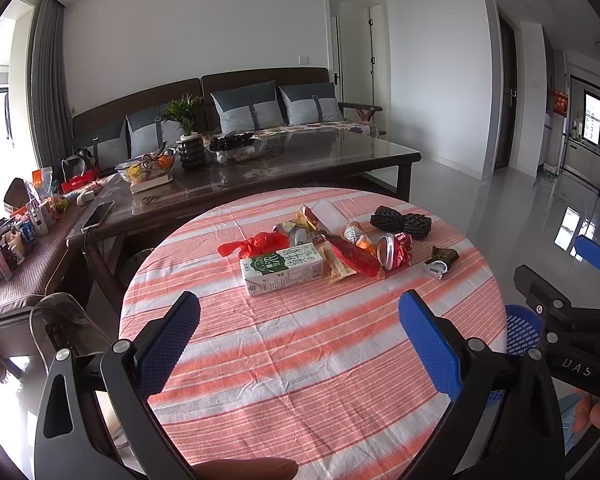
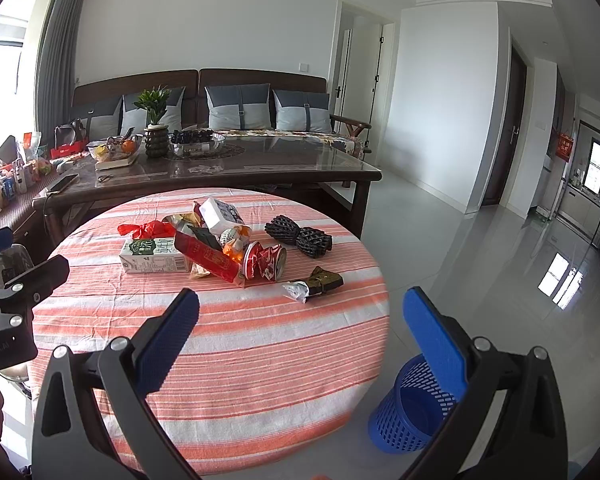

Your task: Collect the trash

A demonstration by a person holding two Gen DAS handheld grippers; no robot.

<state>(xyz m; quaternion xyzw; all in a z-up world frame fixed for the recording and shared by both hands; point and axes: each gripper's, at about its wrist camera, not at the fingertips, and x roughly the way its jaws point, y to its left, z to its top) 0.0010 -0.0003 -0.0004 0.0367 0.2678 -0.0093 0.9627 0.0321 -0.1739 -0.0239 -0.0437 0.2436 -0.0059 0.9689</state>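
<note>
Now two open claws, one carton, one can, one bin.

The right gripper hangs wide open over a round table with an orange-striped cloth. Ahead lies a trash pile: milk carton, crushed red can, black foam net. A blue basket stands on the floor beside it
</note>
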